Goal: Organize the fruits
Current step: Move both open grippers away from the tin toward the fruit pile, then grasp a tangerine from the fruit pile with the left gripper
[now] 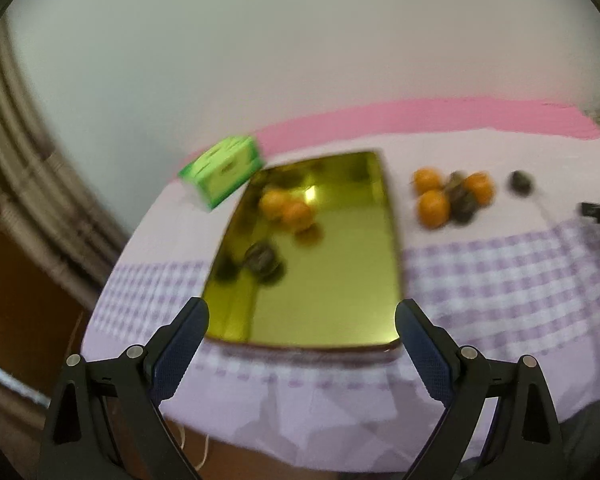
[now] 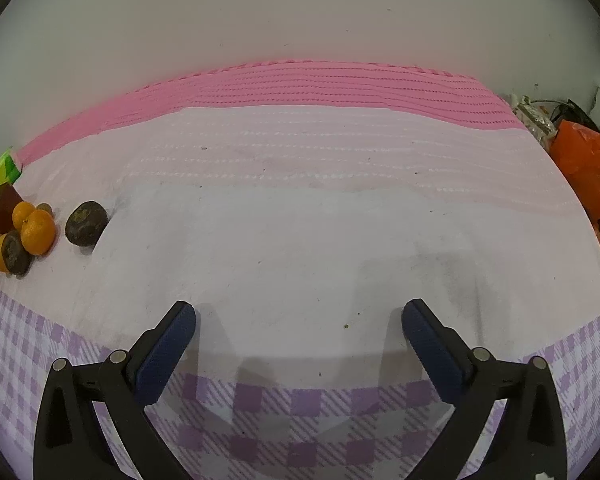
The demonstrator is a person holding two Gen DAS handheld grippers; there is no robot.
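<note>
Both tongs, left [image 1: 302,312] and right [image 2: 299,314], gape empty; left over the gold tray's [image 1: 340,280] near edge, right above bare cloth [image 2: 300,240].

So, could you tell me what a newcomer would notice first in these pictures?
Probably the shiny gold tray mid-table, holding two oranges and a dark fruit. Right of it, a cluster of oranges and dark fruits lies on the cloth. A green box sits at the tray's far-left corner.
</note>
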